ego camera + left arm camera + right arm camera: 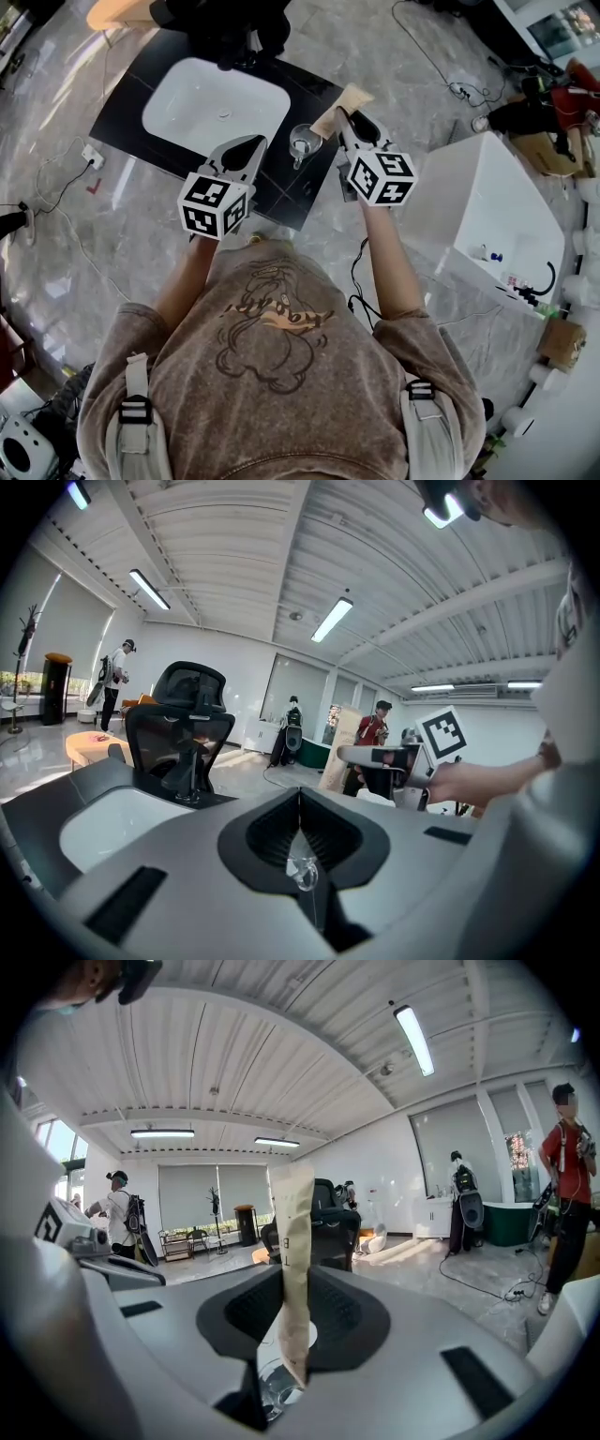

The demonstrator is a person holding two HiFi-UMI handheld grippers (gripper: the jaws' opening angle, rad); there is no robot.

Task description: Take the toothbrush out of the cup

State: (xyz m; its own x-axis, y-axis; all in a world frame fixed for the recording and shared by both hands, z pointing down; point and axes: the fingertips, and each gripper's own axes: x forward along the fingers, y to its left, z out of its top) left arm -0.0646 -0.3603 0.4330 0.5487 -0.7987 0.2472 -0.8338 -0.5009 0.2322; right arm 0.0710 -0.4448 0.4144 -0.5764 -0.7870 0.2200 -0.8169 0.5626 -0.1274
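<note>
Shoulders in a tan printed shirt (272,366) with pack straps (136,408) fill the bottom of the head view, and both forearms reach forward. The left gripper (260,141) is clenched. In its own view the jaws meet in a seam and a small bit of clear glass shows there, though I cannot tell whether it is nipped or only seen beyond. To its right, the right gripper (344,115) is grasping the toothbrush (339,100), which is wrapped in a beige paper sleeve. The sleeve stands nearly upright between the pads and rises well above them. Its lower end hangs just over the glass cup (303,142); whether it is clear of the rim cannot be made out. The cup stands on the black counter (281,192) between the two grippers, beside the white sink (202,112). Beyond the sink is a dark office chair (239,33). A white box (487,187) stands on the marble floor (56,216) at right.
</note>
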